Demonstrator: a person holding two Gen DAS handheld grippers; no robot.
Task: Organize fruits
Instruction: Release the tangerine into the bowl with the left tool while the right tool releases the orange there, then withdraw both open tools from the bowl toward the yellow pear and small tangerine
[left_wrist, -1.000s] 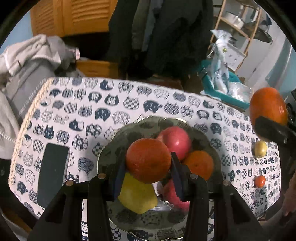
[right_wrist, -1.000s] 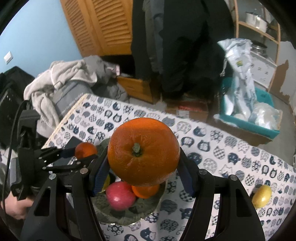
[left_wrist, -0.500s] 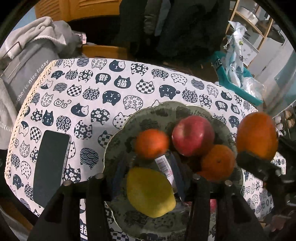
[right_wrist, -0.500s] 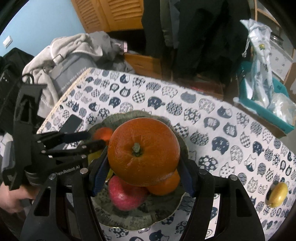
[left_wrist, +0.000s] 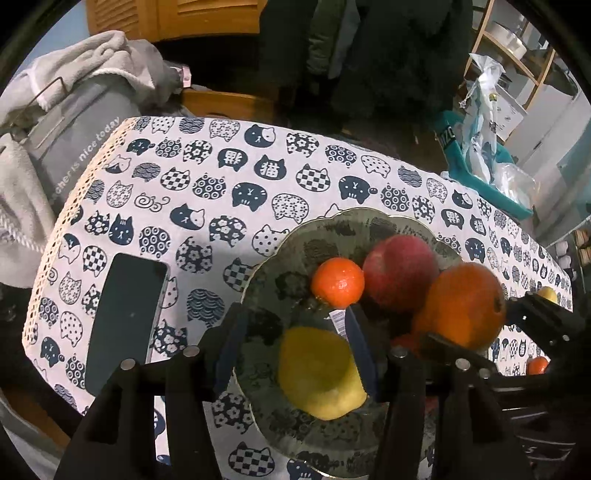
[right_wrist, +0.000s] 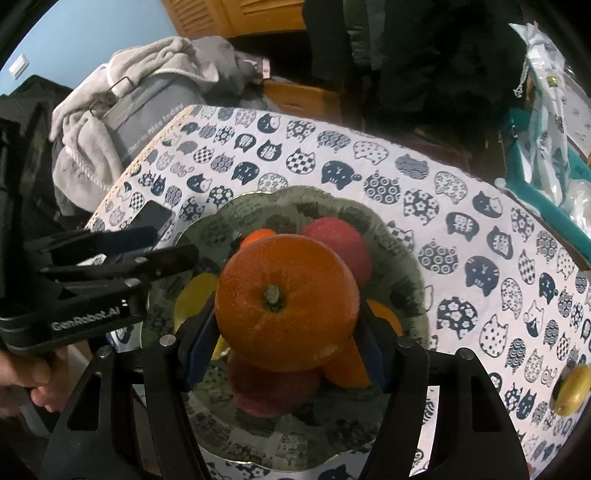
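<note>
A grey patterned plate (left_wrist: 280, 273) (right_wrist: 402, 266) sits on the cat-print tablecloth. It holds a small mandarin (left_wrist: 337, 282), a red apple (left_wrist: 400, 271), a yellow pear (left_wrist: 319, 373) and more fruit underneath. My left gripper (left_wrist: 291, 347) is open and empty over the plate's near side, above the pear. My right gripper (right_wrist: 286, 345) is shut on a large orange (right_wrist: 286, 306) (left_wrist: 461, 304) and holds it just above the fruit in the plate.
A black phone (left_wrist: 123, 317) lies left of the plate. A small yellow fruit (right_wrist: 572, 389) and a small orange fruit (left_wrist: 537, 365) lie on the cloth at the right. Piled laundry (left_wrist: 55, 122) borders the table's left edge.
My left gripper let go of the mandarin into the plate and drew back to the left. My right gripper brought the large orange down over the plate.
</note>
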